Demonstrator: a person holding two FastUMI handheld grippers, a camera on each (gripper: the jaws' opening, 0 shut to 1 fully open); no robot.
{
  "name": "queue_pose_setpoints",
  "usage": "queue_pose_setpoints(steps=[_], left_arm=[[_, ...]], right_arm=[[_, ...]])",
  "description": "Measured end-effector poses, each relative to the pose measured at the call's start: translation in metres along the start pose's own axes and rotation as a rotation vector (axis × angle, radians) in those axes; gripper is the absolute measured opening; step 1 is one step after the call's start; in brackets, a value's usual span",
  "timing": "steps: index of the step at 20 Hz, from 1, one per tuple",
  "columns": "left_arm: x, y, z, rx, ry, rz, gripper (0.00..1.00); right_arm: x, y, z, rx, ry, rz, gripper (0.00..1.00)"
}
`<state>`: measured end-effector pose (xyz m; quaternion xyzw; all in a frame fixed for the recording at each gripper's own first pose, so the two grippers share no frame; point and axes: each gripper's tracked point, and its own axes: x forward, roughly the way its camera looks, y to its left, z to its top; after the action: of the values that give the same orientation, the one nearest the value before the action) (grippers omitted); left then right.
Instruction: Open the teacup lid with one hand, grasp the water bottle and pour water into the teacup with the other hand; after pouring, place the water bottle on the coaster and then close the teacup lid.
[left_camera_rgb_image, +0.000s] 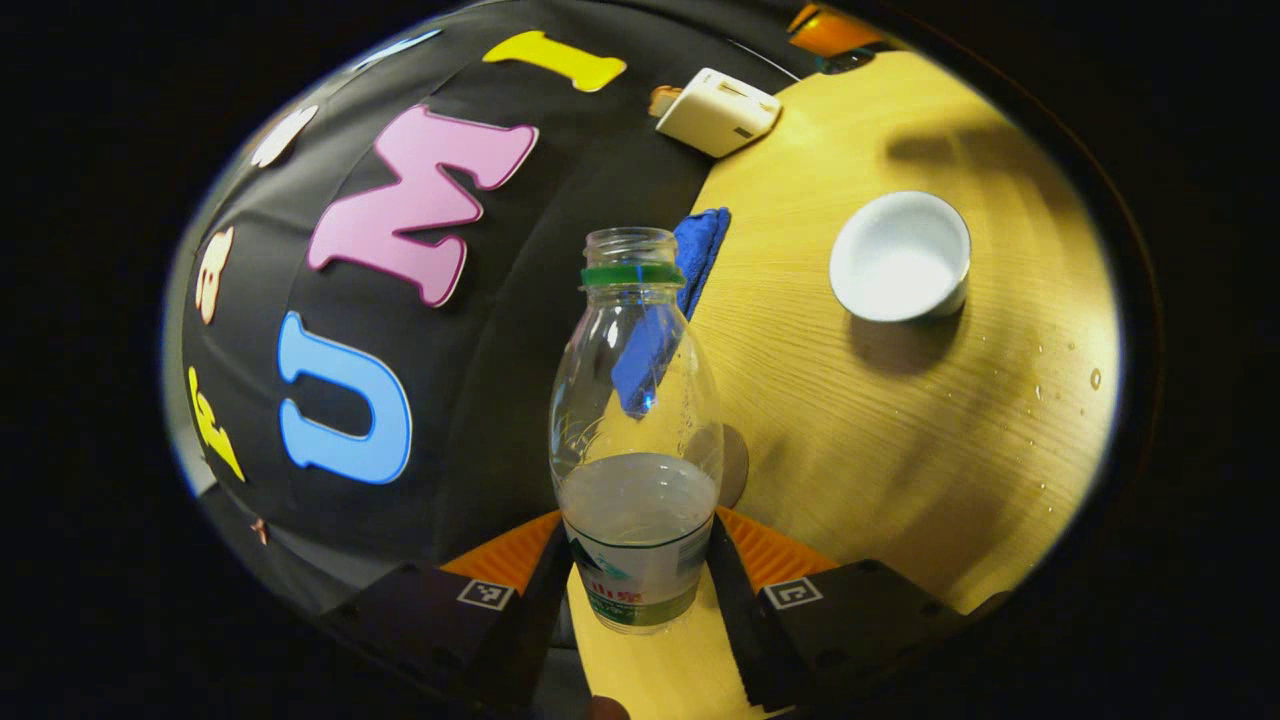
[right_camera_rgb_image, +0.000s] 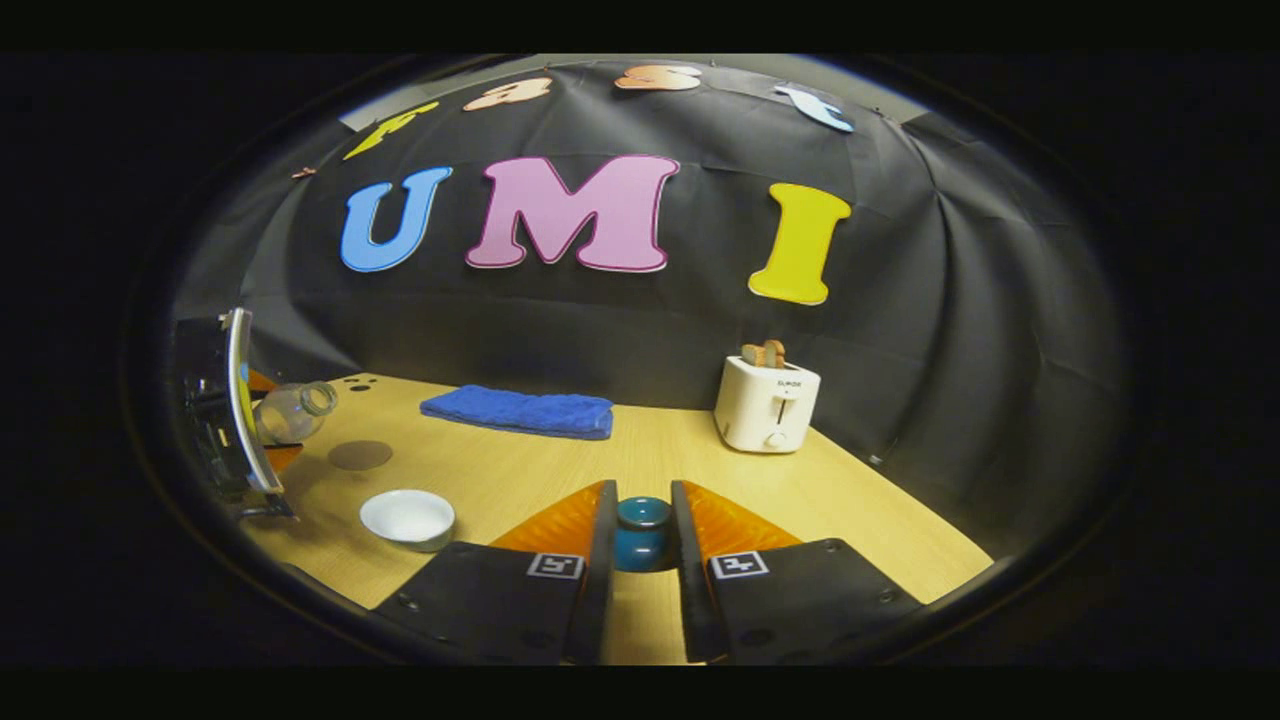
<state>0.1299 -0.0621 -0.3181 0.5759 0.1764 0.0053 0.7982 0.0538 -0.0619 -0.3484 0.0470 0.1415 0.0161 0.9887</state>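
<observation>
A: In the left gripper view, the left gripper (left_camera_rgb_image: 640, 575) is clamped on the water bottle (left_camera_rgb_image: 636, 430). Its neck aims along the fingers, left of the teacup (left_camera_rgb_image: 900, 256) on the wooden table (left_camera_rgb_image: 900, 440).

B: In the right gripper view, the right gripper (right_camera_rgb_image: 641, 545) pinches the teacup lid (right_camera_rgb_image: 642, 530) right of the cup, and the bottle leans mouth-first toward it.

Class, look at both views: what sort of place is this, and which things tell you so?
Probably a staged kitchen-style tabletop in a recording booth: a wooden table before a black cloth wall, with a toaster, blue towel and white teacup.
</observation>
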Motion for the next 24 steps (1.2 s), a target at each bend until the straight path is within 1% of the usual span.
queue_pose_setpoints(steps=[5,6,7,12,14,15,19,22,24], left_arm=[[0.01,-0.005,0.013,0.163,-0.027,0.032,0.75],[0.006,-0.007,0.015,0.19,-0.037,0.04,0.75],[0.004,-0.007,0.016,0.22,-0.049,0.046,0.75],[0.004,-0.001,0.024,0.378,-0.089,0.097,0.75],[0.009,0.005,0.028,0.423,-0.099,0.105,0.75],[0.011,0.007,0.03,0.444,-0.103,0.112,0.75],[0.015,0.012,0.031,0.516,-0.117,0.133,0.75],[0.017,0.015,0.033,0.574,-0.15,0.154,0.75],[0.018,0.016,0.034,0.593,-0.159,0.159,0.75]], right_arm=[[-0.006,-0.013,-0.004,0.011,-0.002,-0.011,0.31],[-0.007,-0.017,-0.005,0.01,-0.001,-0.013,0.27],[-0.008,-0.02,-0.006,0.007,0.0,-0.015,0.31],[-0.011,-0.036,-0.007,0.001,-0.003,-0.037,0.31],[-0.012,-0.039,-0.008,0.005,-0.002,-0.043,0.31],[-0.013,-0.041,-0.008,0.005,-0.004,-0.045,0.36],[-0.014,-0.043,-0.008,0.0,-0.004,-0.048,0.36],[-0.013,-0.047,-0.008,-0.002,-0.003,-0.052,0.36],[-0.012,-0.048,-0.008,-0.003,-0.003,-0.052,0.36]])
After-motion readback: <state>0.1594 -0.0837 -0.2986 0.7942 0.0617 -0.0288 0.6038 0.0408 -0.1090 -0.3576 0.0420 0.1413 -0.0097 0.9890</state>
